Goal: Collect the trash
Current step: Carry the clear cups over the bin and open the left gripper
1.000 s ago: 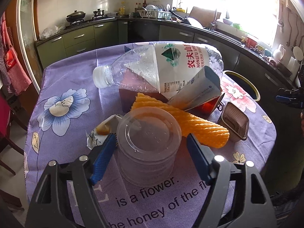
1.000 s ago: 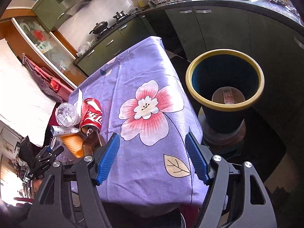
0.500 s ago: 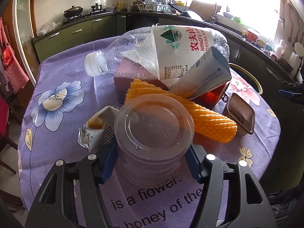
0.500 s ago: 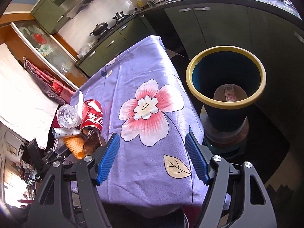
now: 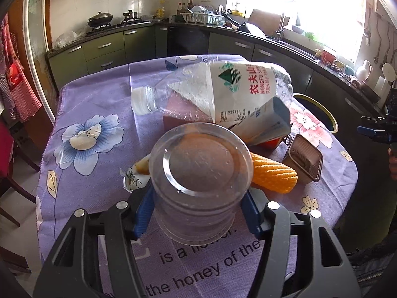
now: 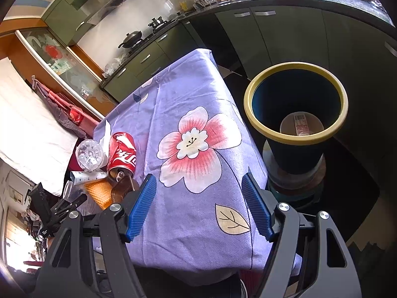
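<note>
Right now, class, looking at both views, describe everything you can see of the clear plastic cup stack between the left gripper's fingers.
The clear plastic cup stack looks like several ribbed, see-through tubs nested together, upside down, with the flat round base facing the camera. The blue fingers of the left gripper press on its two sides. It appears tilted and raised off the purple flowered tablecloth, in front of the orange ridged piece. In the right wrist view only a sliver shows.
</note>
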